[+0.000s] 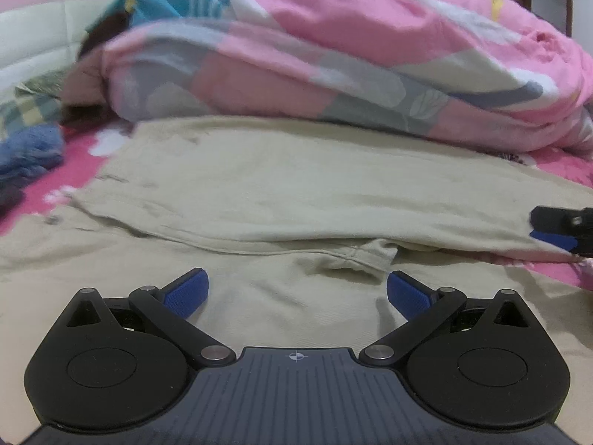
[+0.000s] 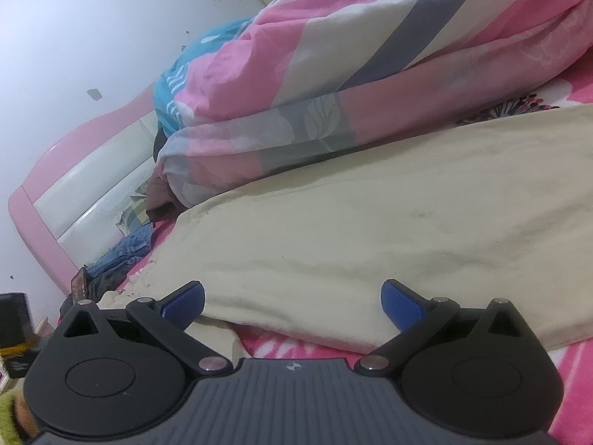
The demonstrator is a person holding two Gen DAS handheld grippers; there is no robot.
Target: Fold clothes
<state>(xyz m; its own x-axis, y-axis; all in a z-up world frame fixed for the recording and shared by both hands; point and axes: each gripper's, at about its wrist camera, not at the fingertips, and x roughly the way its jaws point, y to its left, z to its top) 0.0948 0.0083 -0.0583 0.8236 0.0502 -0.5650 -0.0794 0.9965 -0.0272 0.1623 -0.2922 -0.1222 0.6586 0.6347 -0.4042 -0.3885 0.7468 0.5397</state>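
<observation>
Your left gripper (image 1: pixel 296 289) and right gripper (image 2: pixel 292 304) both gape wide, holding nothing, over the beige garment (image 1: pixel 281 185), seemingly trousers, lying creased and partly folded on the pink bedsheet (image 2: pixel 570 367).

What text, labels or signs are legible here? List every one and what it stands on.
None: no words, brands or numbers are readable.
Only sign: a small white crosshair mark, no lettering, on the left gripper body, and one on the right gripper.
The beige trousers and pink quilt show no writing.
</observation>
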